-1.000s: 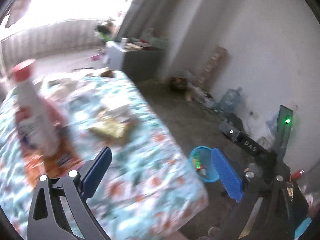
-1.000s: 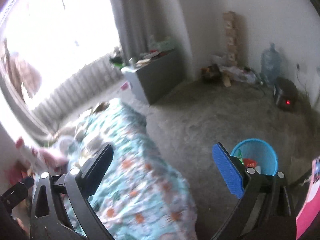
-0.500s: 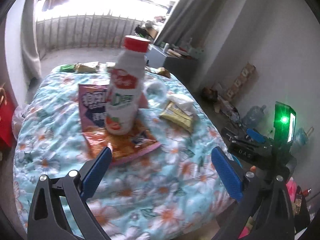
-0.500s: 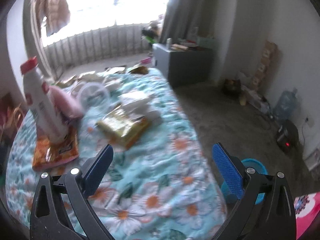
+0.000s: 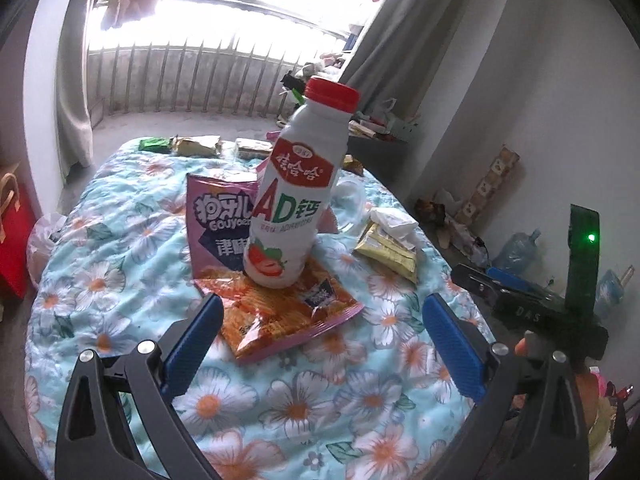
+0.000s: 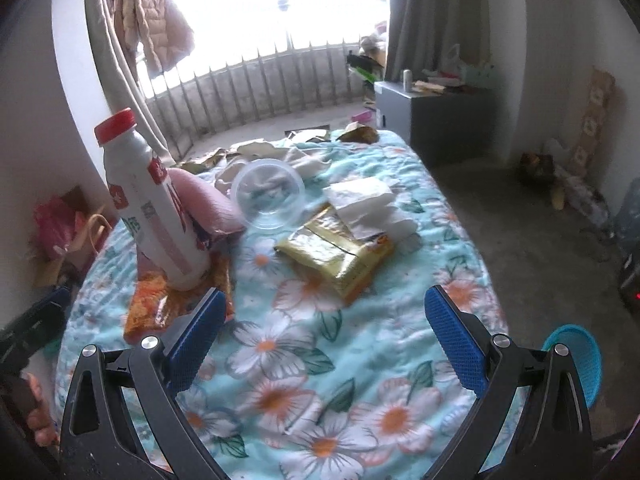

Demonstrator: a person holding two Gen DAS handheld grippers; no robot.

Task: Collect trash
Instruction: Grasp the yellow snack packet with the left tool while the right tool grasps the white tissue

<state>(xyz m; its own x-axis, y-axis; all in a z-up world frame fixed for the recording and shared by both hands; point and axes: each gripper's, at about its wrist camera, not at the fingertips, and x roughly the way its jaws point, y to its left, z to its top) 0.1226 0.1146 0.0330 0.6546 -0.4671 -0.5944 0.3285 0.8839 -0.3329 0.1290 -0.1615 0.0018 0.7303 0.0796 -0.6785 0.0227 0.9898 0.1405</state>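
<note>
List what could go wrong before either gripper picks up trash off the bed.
1. The white bottle stands upright on the orange snack bag, on soft bedding; tugging that bag would likely topple it.
2. The blue bin sits on the floor past the bed's edge, so a carried item may drop short.
3. The clear cup lies on its side and could roll if nudged.

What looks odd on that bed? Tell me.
The red-capped bottle stands upright on an orange snack bag on the soft quilt, a shaky perch. A clear plastic bowl lies tipped on its side.
</note>
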